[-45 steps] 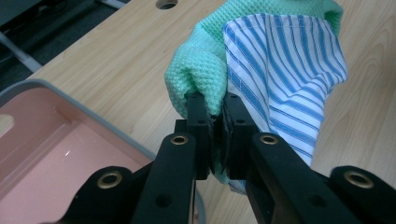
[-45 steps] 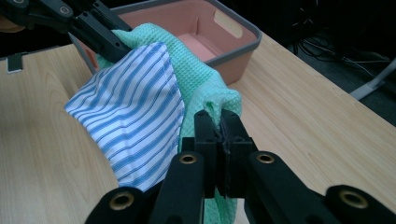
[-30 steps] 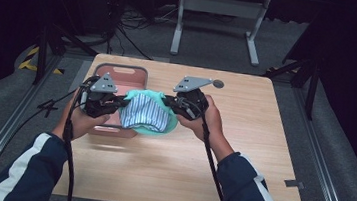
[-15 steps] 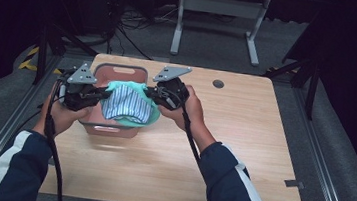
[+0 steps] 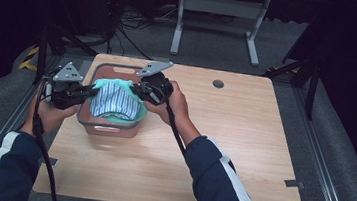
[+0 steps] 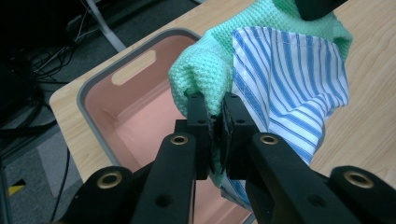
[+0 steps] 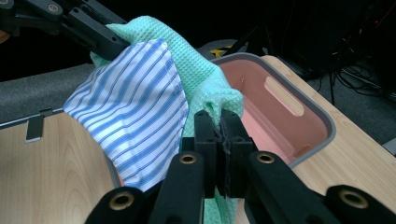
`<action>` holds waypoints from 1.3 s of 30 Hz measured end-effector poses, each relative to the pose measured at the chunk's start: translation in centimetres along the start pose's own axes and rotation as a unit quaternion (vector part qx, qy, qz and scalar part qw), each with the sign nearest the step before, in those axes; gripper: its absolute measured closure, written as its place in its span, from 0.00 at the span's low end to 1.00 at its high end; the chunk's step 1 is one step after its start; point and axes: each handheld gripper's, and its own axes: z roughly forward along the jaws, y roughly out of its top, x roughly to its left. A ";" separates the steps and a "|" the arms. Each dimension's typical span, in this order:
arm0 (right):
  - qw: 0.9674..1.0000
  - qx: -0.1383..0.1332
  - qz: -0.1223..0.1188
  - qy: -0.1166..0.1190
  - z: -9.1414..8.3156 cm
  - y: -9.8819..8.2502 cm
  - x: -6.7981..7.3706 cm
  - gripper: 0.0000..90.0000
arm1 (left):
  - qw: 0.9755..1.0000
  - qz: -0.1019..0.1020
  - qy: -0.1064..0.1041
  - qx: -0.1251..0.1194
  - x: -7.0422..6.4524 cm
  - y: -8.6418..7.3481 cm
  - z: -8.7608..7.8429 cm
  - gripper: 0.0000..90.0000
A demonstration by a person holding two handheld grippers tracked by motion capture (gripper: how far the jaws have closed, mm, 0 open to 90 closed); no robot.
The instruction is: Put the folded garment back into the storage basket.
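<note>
Dark room, cables on the grey floor, light wooden table [image 5: 243,137] with a round grommet hole. Pink rectangular plastic bin with grey rim [image 5: 108,126] sits on the table's left part. Folded bundle, mint-green waffle-knit cloth [image 5: 132,117] wrapped around a blue-and-white striped fabric [image 5: 111,101], hangs stretched between both grippers directly over the bin, sagging into its opening; cannot tell if it touches the bottom.

Left gripper [image 6: 215,119]: jaws clenched on a bunched green corner of the bundle, striped fabric just beside them. Right gripper [image 7: 222,135]: jaws clamped tight on the opposite green edge, bin interior visible behind. In the high view the left gripper [image 5: 83,92] is at the bin's left rim, the right gripper [image 5: 140,90] over its back right part.

Judgement: looks like lowering the bundle into the bin.

Risks: striped fabric is only nested in the green cloth, not clearly pinched itself, so it could slide out if the sag tilts. Uneven release, one side first, would let the fold open or drape over the rim. Jaws could knock the bin wall and shift it.
</note>
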 end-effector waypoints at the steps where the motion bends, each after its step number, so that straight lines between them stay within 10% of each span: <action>1: 1.000 0.001 0.002 0.002 0.3 0.2 0.0 0.97 | 1.000 -0.003 0.003 0.001 0.2 -0.1 -0.1 0.93; 30: 0.999 0.048 0.022 -0.001 6.8 -2.0 -0.8 0.96 | 0.998 -0.038 0.026 0.043 2.0 -3.3 4.8 0.92; 39: 0.997 0.067 0.035 -0.030 7.6 -3.7 -1.7 0.86 | 0.996 -0.041 0.041 0.061 1.6 -4.0 6.5 0.76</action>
